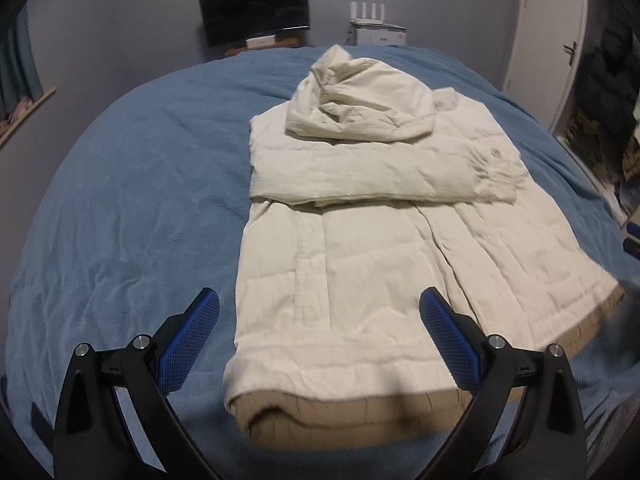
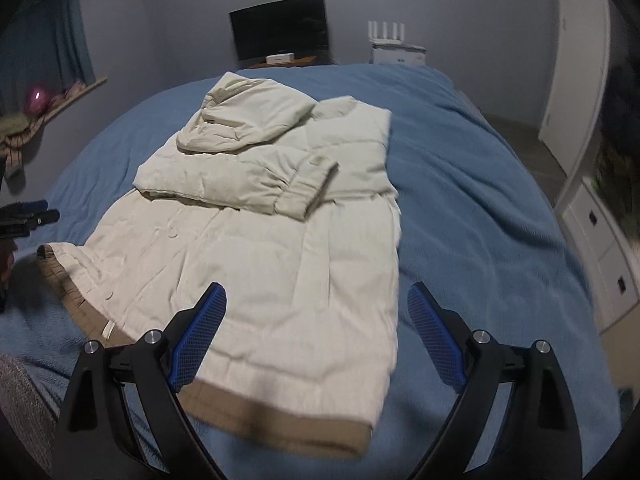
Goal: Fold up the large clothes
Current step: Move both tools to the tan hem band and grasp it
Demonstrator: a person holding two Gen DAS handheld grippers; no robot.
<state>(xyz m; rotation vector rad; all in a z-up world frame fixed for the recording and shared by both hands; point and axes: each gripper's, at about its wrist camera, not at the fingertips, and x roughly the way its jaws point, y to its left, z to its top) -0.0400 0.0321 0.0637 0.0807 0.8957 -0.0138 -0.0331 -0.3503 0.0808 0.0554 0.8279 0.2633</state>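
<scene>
A cream padded jacket (image 1: 360,260) lies flat on the blue bed cover (image 1: 140,180), hood (image 1: 360,100) at the far end and a sleeve (image 1: 360,176) folded across the chest. Tan lining shows along the near hem (image 1: 340,420). My left gripper (image 1: 320,300) is open above the hem's left part, nothing between its fingers. In the right wrist view the same jacket (image 2: 280,260) fills the middle. My right gripper (image 2: 317,292) is open above the hem's right corner, one finger over the cloth and one over the cover. The left gripper (image 2: 28,216) shows at that view's left edge.
A dark monitor (image 1: 256,8) and a white box with a router (image 1: 376,28) stand beyond the bed's far end. A white door (image 1: 552,40) and white drawers (image 2: 600,248) are on the right. A curtained window sill (image 2: 60,92) is on the left.
</scene>
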